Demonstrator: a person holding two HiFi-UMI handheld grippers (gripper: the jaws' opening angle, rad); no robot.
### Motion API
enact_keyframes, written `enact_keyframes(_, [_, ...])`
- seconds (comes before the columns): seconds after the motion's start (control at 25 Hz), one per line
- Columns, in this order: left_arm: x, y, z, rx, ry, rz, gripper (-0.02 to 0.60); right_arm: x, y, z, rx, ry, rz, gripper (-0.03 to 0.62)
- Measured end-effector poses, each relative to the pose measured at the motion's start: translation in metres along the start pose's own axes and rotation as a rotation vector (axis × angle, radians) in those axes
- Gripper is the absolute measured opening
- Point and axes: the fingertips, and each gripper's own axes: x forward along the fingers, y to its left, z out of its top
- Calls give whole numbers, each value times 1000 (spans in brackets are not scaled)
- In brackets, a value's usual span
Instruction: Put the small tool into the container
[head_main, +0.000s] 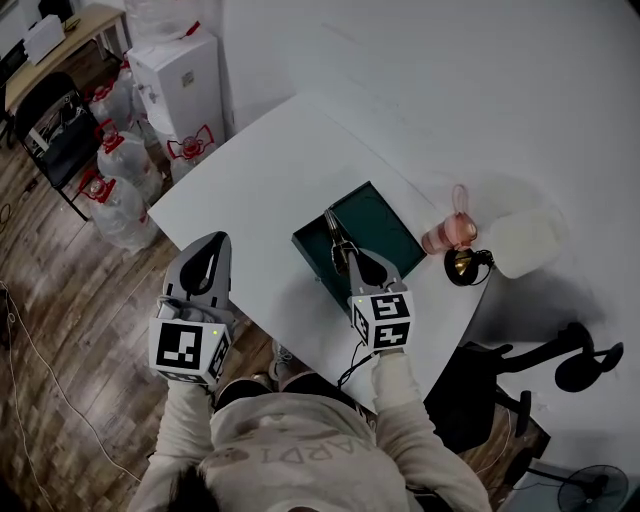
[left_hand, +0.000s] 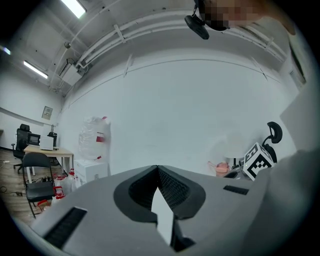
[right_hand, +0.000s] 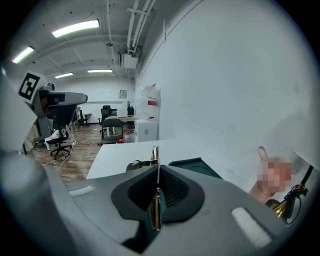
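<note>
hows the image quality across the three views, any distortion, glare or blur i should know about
Head view: dim and flat, with soft shadows beside the pink bottle on the white table. Left gripper view: strong fisheye bend with black corners, and bright ceiling strips. Right gripper view: the same fisheye bend, glaring ceiling lights, and the close small tool looks slightly soft.

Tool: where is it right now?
In the head view, the tool is clamped in the right gripper, over the left part of the green container at mid-table, left of the pink cup.
</note>
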Motion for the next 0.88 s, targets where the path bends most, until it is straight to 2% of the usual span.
enact_keyframes(0.68, [4, 21, -12, -5, 38, 38, 3, 45, -11, -64, -94, 260, -53, 15])
enact_keyframes(0.88, [5, 25, -17, -9, 46, 51, 3, 54, -12, -69, -111, 286, -70, 15])
